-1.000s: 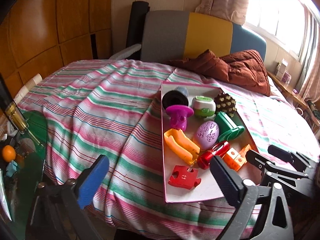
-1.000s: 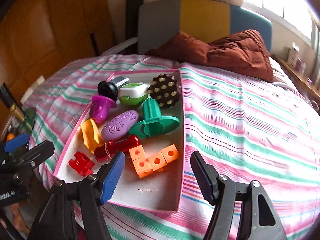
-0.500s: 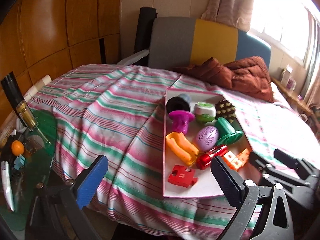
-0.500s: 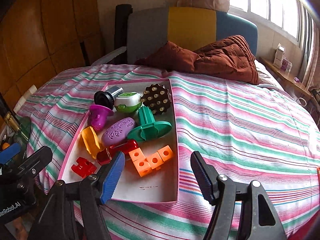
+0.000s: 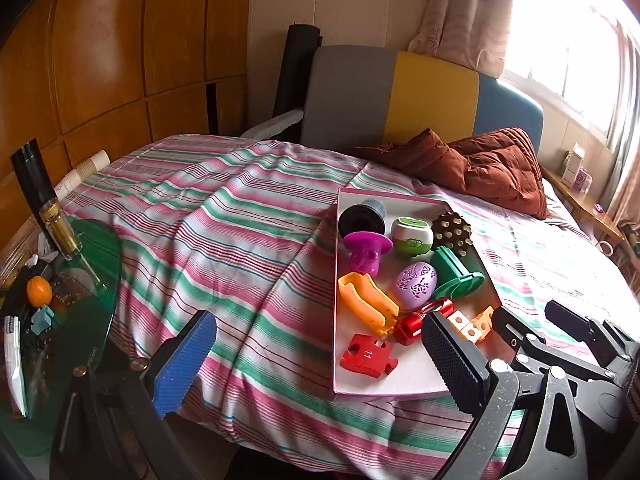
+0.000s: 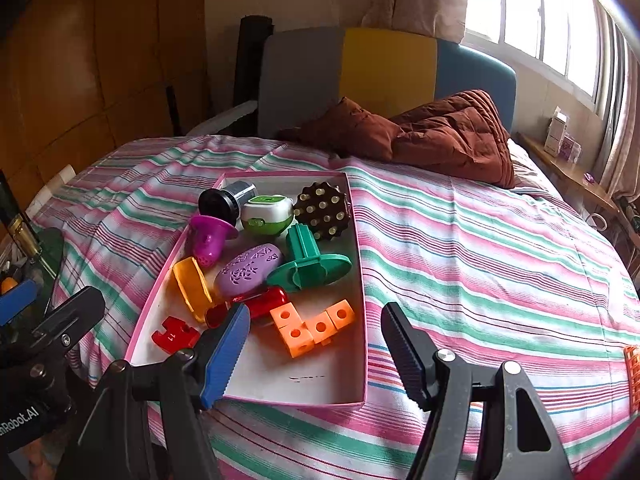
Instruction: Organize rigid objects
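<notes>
A pink-rimmed white tray (image 6: 280, 376) (image 5: 335, 320) lies on the striped bed. In it are a red puzzle piece (image 6: 174, 334) (image 5: 368, 356), joined orange cubes (image 6: 312, 326), a red cylinder (image 6: 264, 304), a purple egg (image 6: 248, 268), a green flanged piece (image 6: 310, 266), a brown studded ball (image 6: 322, 210), a white-and-green box (image 6: 266, 214), a magenta cup (image 6: 210, 236), a black cylinder (image 6: 224, 200) and an orange clip (image 6: 190, 286). My right gripper (image 6: 314, 356) hangs open above the tray's near end, holding nothing. My left gripper (image 5: 316, 364) is open and empty, left of the tray.
A brown quilt (image 6: 440, 136) lies by the grey, yellow and blue headboard (image 6: 384, 72). A green glass side table (image 5: 80, 300) at the left holds a dark bottle (image 5: 44, 208) and an orange fruit (image 5: 39, 291). An orange grid piece (image 6: 633, 372) shows at the right edge.
The right gripper has drawn back and slightly up, so the tray looks smaller and farther. Both views now take in more of the room. Both jaws stand as wide as before.
</notes>
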Demonstrator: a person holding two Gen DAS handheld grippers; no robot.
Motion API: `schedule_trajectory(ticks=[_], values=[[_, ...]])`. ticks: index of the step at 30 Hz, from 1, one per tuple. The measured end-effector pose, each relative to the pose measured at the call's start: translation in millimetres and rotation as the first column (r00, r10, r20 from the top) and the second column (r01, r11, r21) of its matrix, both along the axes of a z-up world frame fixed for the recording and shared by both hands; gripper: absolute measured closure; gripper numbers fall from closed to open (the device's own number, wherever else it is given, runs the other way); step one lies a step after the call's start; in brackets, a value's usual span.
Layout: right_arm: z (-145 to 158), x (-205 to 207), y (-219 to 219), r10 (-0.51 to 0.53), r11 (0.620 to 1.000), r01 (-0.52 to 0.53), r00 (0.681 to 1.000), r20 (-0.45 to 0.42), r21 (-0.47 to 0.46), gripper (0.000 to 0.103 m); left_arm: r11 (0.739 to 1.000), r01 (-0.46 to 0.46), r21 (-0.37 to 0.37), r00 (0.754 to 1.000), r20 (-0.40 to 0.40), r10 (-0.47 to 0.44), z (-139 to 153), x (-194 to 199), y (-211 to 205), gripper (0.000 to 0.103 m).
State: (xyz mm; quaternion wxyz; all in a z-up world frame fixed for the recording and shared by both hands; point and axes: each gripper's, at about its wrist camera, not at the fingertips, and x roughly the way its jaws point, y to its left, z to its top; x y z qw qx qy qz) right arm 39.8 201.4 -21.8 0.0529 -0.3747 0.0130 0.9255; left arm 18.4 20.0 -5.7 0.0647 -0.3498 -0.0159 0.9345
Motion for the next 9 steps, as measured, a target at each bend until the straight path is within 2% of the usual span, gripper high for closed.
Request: schedule_trajectory(ticks=[6, 9], values=[[-2.8, -2.1, -2.4, 0.003, 1.0, -0.003, 1.0, 0.01, -0.001, 0.034, 1.0, -0.017, -0.017, 0.999, -0.036, 0.017, -1.0, 3.7, -1.3, 0.001], [-4.8, -2.9, -3.6, 0.006, 1.0, -0.006, 1.0, 0.016, -0.002, 0.034, 1.0, -0.014, -0.018, 0.999, -0.03, 0.013, -1.7, 2.1, -1.8, 0.001]])
